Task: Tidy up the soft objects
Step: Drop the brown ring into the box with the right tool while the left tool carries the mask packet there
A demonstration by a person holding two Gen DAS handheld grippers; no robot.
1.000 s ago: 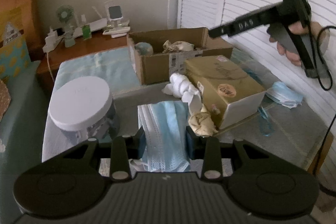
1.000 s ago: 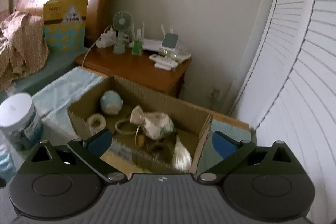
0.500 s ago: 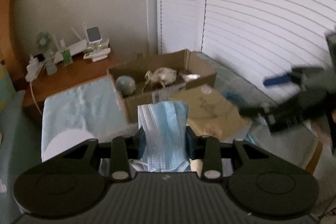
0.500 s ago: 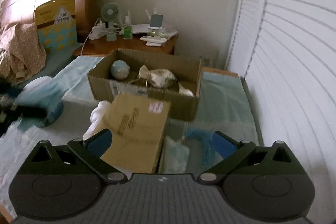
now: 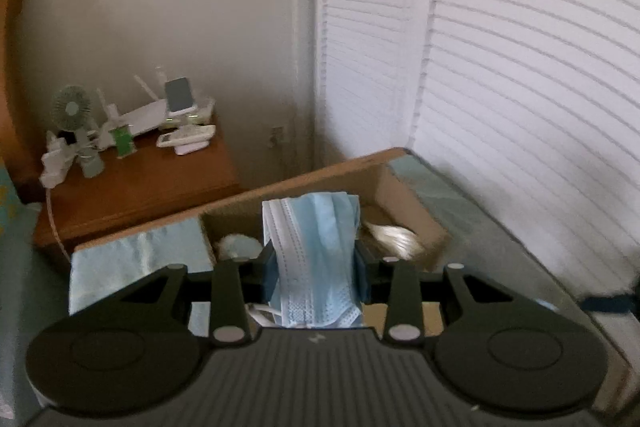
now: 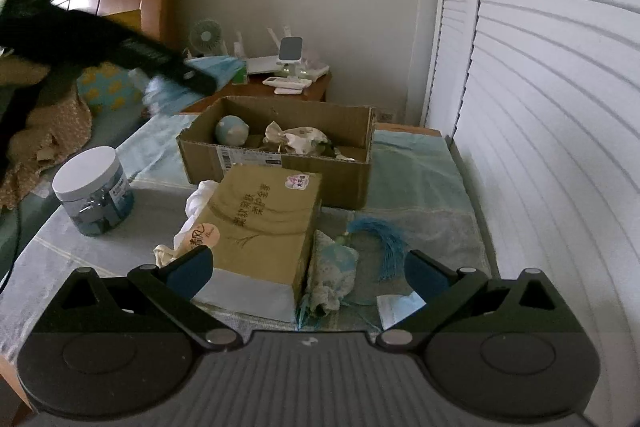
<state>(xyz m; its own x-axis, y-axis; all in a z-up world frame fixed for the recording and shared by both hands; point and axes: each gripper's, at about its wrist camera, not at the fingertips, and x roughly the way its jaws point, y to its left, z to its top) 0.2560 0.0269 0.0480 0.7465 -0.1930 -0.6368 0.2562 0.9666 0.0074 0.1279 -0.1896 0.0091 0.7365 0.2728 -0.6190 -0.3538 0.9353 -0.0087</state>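
Observation:
My left gripper (image 5: 316, 267) is shut on a folded stack of light blue face masks (image 5: 312, 227), which it holds in the air just before the open cardboard box (image 5: 404, 187). In the box lie a pale ball (image 6: 231, 130), a floral pouch (image 6: 296, 141) and a white tassel (image 5: 392, 237). The right wrist view shows that gripper blurred at upper left, the masks (image 6: 216, 67) in its jaws. My right gripper (image 6: 308, 267) is open and empty, low over the near table above a tan tissue box (image 6: 264, 223).
On the cloth-covered table (image 6: 424, 187) sit a white-lidded jar (image 6: 94, 195), crumpled white cloth (image 6: 200, 199), a small floral pouch (image 6: 332, 267), a blue tassel (image 6: 384, 231) and a loose mask (image 6: 400, 307). A wooden nightstand (image 5: 132, 183) with a fan stands behind; shutters line the right.
My left gripper has lifted the masks and carried them toward the cardboard box. My right gripper has drawn back from over the box to the near side of the table.

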